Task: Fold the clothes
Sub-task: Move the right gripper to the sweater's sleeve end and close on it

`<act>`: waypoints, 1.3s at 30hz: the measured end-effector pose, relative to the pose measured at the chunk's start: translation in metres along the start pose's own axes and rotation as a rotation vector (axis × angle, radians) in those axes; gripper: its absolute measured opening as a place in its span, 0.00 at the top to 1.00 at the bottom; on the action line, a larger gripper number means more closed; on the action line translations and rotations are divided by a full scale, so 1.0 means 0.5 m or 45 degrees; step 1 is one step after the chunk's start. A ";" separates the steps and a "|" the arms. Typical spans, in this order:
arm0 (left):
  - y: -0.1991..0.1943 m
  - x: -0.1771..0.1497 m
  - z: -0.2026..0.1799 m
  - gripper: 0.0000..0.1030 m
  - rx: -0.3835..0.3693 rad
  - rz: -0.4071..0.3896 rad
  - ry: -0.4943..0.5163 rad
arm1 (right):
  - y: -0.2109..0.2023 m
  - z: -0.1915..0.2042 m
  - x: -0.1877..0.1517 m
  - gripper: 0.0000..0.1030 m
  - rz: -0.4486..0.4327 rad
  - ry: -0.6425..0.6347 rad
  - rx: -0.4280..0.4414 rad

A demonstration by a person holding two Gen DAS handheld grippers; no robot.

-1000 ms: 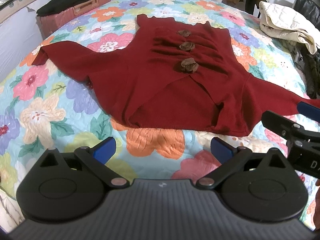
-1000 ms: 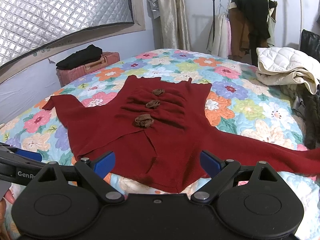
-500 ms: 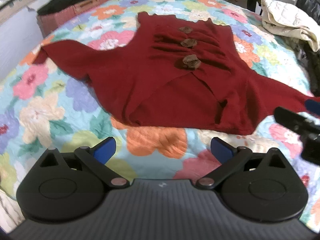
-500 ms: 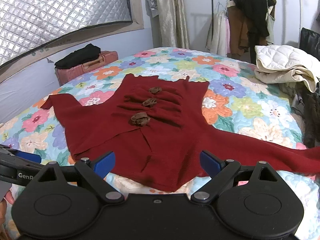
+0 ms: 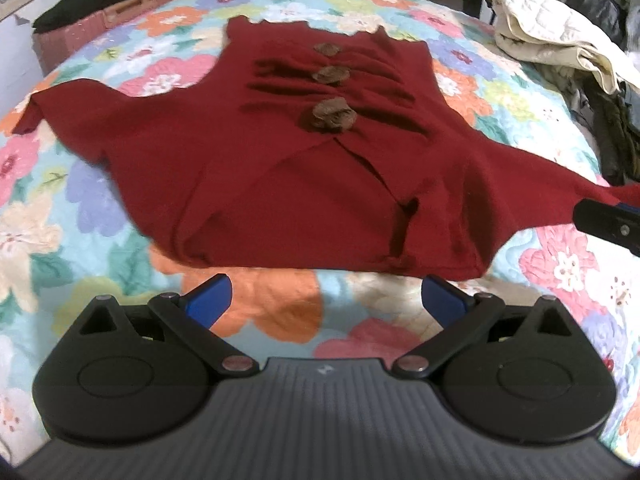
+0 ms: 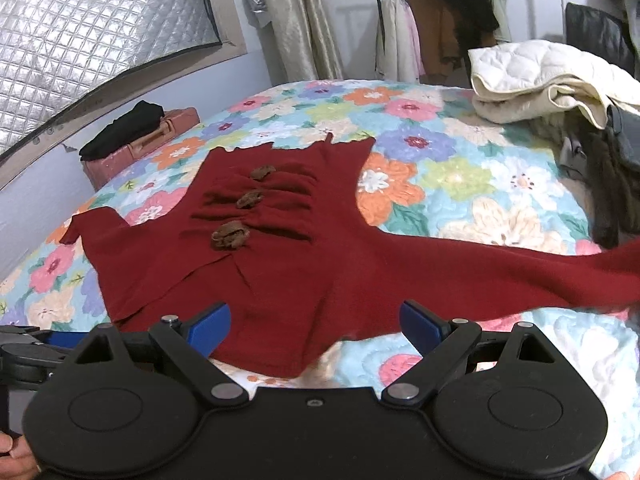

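The red top (image 5: 304,184) lies spread flat on the flowered quilt (image 5: 100,208), its neckline toward the far end of the bed and its hem nearest me. Three brown fabric roses (image 5: 330,114) run down the middle of the chest, with gathered pleats fanning out to each side of them. Below the lowest rose the front overlaps in a diagonal wrap. One sleeve reaches out to the left; the other stretches far to the right (image 6: 520,276). My left claw (image 5: 326,300) hangs just short of the hem, jaws wide and holding nothing. My right claw (image 6: 316,322) is also spread wide and holds nothing, over the hem's near corner. A cream quilted jacket (image 6: 540,76) is heaped at the far right.
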State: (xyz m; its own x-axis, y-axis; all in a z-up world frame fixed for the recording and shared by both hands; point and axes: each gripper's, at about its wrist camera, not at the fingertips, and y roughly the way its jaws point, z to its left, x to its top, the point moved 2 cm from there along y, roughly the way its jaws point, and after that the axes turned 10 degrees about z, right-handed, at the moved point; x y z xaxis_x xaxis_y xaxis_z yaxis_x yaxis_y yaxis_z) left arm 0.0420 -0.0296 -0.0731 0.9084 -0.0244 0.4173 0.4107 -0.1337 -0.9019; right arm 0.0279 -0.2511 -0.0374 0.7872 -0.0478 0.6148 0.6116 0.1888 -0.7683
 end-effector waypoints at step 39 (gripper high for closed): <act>0.188 0.106 -0.221 0.03 -0.072 0.164 0.104 | 0.137 -0.545 0.035 0.80 -0.156 0.467 -0.359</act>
State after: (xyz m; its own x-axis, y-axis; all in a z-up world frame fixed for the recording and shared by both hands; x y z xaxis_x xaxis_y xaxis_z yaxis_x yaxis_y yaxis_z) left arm 0.1200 -0.1529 -0.1233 0.9429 -0.1252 0.3086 0.2843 -0.1797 -0.9417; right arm 0.1054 -0.5062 -0.1276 0.6530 -0.4060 0.6394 0.6592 -0.1111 -0.7437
